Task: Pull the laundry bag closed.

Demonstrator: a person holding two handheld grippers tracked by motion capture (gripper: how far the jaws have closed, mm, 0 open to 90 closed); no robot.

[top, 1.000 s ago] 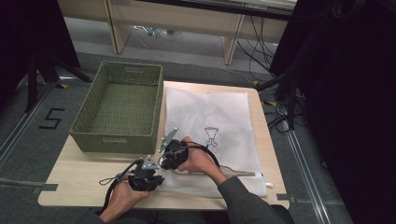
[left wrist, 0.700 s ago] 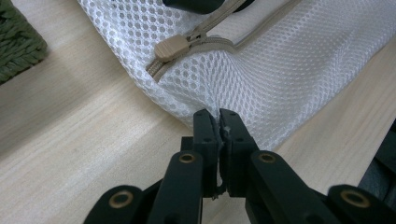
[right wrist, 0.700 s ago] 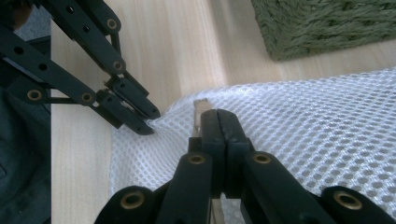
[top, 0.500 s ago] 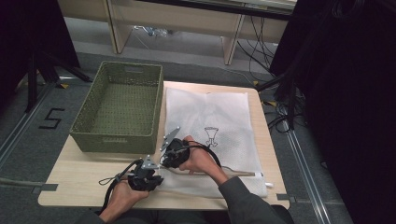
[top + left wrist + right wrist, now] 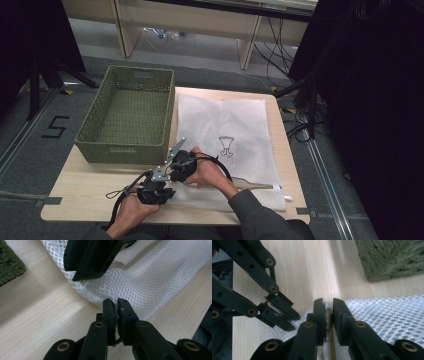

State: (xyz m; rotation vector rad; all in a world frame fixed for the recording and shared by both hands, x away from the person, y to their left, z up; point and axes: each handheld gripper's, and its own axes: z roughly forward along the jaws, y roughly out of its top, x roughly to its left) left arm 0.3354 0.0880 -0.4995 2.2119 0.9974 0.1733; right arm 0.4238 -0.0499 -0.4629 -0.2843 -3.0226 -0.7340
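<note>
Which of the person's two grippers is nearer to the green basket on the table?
The right gripper: its tip lies just off the green basket's near right corner. The left gripper sits farther toward the person, at the mesh bag's corner.

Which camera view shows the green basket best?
The high view: the whole green basket stands there, open and empty, left of the white mesh bag. The left gripper view shows just one corner; the right gripper view, a blurred wall.

White mesh laundry bag (image 5: 225, 145) lying flat, just right of green basket (image 5: 127, 117). Black emblem printed at centre. Zipper running along near edge. Near-left corner, closest to basket's front corner, bunching and lifting slightly; mesh there wrinkling (image 5: 140, 287), zipper end (image 5: 328, 315) standing raised.
</note>
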